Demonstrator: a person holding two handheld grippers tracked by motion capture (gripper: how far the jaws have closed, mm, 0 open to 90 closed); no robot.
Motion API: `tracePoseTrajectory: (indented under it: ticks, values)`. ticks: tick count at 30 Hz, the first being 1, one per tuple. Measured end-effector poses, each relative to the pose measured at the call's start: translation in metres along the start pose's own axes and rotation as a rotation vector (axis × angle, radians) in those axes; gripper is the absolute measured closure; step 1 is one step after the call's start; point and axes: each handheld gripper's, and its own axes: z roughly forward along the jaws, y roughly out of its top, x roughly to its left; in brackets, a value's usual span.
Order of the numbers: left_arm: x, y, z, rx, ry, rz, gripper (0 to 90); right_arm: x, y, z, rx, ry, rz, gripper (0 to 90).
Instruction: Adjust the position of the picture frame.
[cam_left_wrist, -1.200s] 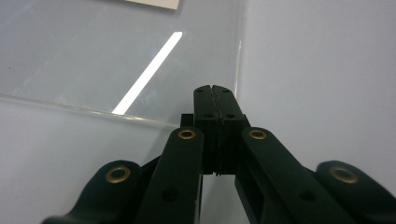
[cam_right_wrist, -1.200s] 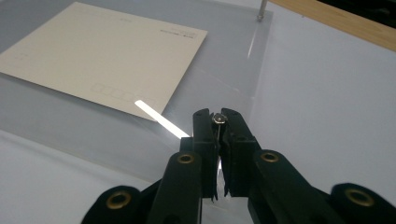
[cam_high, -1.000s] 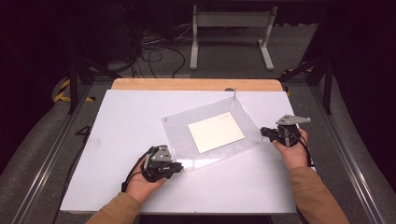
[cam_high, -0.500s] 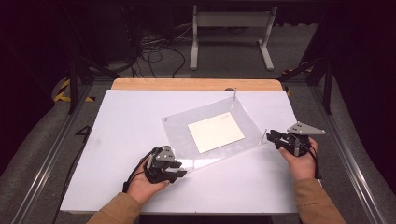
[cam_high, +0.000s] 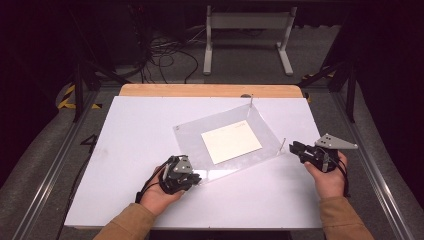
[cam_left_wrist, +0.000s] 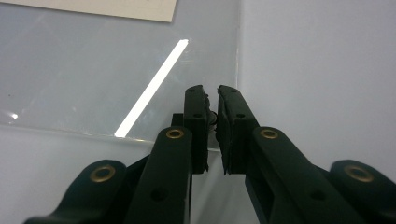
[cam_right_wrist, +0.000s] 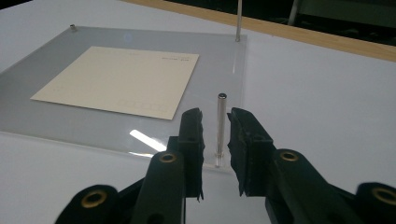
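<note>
The left tongs are pinched to a sliver over the near-left corner of the clear plate, their jaws having just been closing. Something small and dark sits in the slit between the pads, too small for us to name. We judge that this hand is taking hold at that corner.

The right tongs stand narrow but not clamped, their jaws having just been opening a little. An upright metal pin at the near-right corner rises in the gap. We see light on both sides of it, so the pads are not pressing. From above, the right tongs sit just beside that corner.

The plate lies flat and slightly askew in the middle of the white surface, with a cream card resting on its centre. A second tall pin stands at the far-right corner and a short stud at the far-left one.

We read the step as work on the corner hardware, with the near-right pin the thing being addressed. The next move, as we judge it, calls for the right tongs to close squarely on the pin's shaft. The left must keep the plate from sliding or tipping, so that the card stays put.
</note>
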Motion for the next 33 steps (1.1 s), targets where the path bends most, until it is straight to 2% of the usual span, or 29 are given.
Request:
tracePoseTrajectory:
  ticks: [2,6,8,9,10,11,14,17,19,22,24,25,29,31,33]
  values:
    - [-0.001,0.0,0.0,0.001,0.008,0.01,83.0,0.0,-0.002,-0.002,-0.001,0.002,0.005,74.1]
    - [-0.002,0.0,0.0,-0.009,0.009,-0.008,83.1,0.0,-0.004,-0.008,-0.01,0.008,0.016,74.3]
    - [-0.006,0.0,0.001,-0.008,-0.001,0.004,83.1,0.002,-0.005,-0.012,-0.009,0.011,0.011,74.3]
    - [-0.008,0.001,0.001,-0.01,-0.011,0.011,83.1,0.003,-0.006,-0.014,-0.006,0.014,0.011,74.3]
    - [-0.015,0.003,0.003,-0.009,-0.051,0.029,83.1,0.005,-0.008,-0.017,-0.002,0.019,0.01,74.3]
    - [-0.015,0.003,0.003,-0.009,-0.051,0.029,83.1,0.005,-0.008,-0.017,-0.002,0.019,0.01,74.3]
    - [-0.03,0.01,0.008,0.007,-0.092,0.082,83.1,0.008,-0.013,-0.022,0.016,0.031,0.014,74.2]
    - [-0.046,0.017,0.014,0.011,-0.128,0.109,83.1,0.011,-0.019,-0.025,0.044,0.055,0.019,74.2]
    - [-0.058,0.026,0.021,0.018,-0.166,0.132,83.1,0.014,-0.027,-0.026,0.091,0.079,0.017,74.2]
    - [-0.071,0.035,0.031,0.016,-0.205,0.151,83.1,0.016,-0.031,-0.026,0.117,0.093,0.019,73.8]
    - [-0.077,0.041,0.036,0.016,-0.231,0.162,83.5,0.016,-0.033,-0.026,0.133,0.104,0.027,73.6]
    - [-0.077,0.041,0.036,0.016,-0.231,0.162,83.6,0.016,-0.033,-0.026,0.133,0.104,0.027,73.6]
    - [-0.093,0.055,0.05,0.015,-0.273,0.19,83.7,0.015,-0.037,-0.026,0.156,0.108,0.036,73.5]
    - [-0.093,0.058,0.053,0.015,-0.291,0.176,83.6,0.015,-0.038,-0.025,0.164,0.114,0.045,73.6]
    - [-0.086,0.057,0.053,0.005,-0.329,0.157,82.9,0.017,-0.04,-0.023,0.173,0.123,0.045,73.5]
